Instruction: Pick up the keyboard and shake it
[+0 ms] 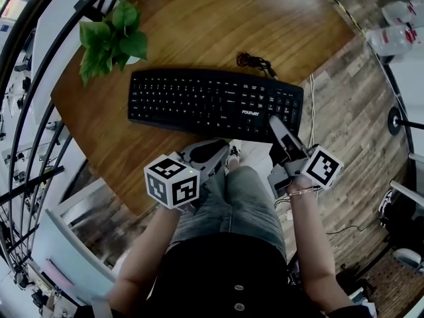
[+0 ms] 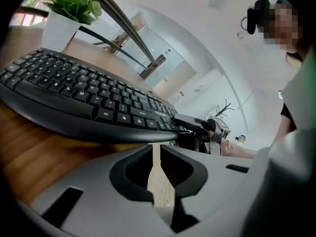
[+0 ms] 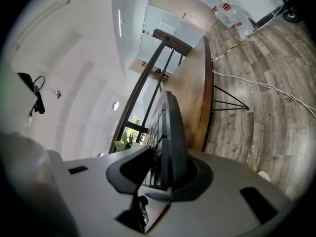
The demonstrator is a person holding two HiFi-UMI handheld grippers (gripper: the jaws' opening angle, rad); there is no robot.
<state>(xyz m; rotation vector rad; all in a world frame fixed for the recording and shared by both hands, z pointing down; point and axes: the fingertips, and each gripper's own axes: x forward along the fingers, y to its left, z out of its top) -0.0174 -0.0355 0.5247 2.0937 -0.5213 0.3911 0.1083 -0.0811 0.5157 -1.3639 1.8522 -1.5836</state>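
Round wooden worktop [image 1: 199,25] fills the upper part of the head view, with plank floor [image 1: 351,118] around it.

Black keyboard [image 1: 212,101] lies lengthwise near the worktop's near edge, keys up. Its right front corner reaches out to that edge. Cannot tell whether the right end is clear of the wood.

Potted plant [image 1: 109,38], green leaves in a white pot, stands just beyond the keyboard's left end and does not touch it.

Right gripper [image 3: 170,164]: at the keyboard's right front corner. Fingers partly open and closed onto the keyboard's end. The right gripper view shows the slab edge-on between them, one finger on the key side and one on the underside. Its marker cube [image 1: 322,166] sits off the keyboard's near right corner.

Left gripper [image 2: 157,152]: fingers together, only a thin slit between them, nothing held. It sits just in front of and below the keyboard's front edge, near the middle, without touching it. Its marker cube [image 1: 172,181] is nearer the person.

Coiled black cable [image 1: 255,61] lies on the worktop just behind the keyboard's right half.
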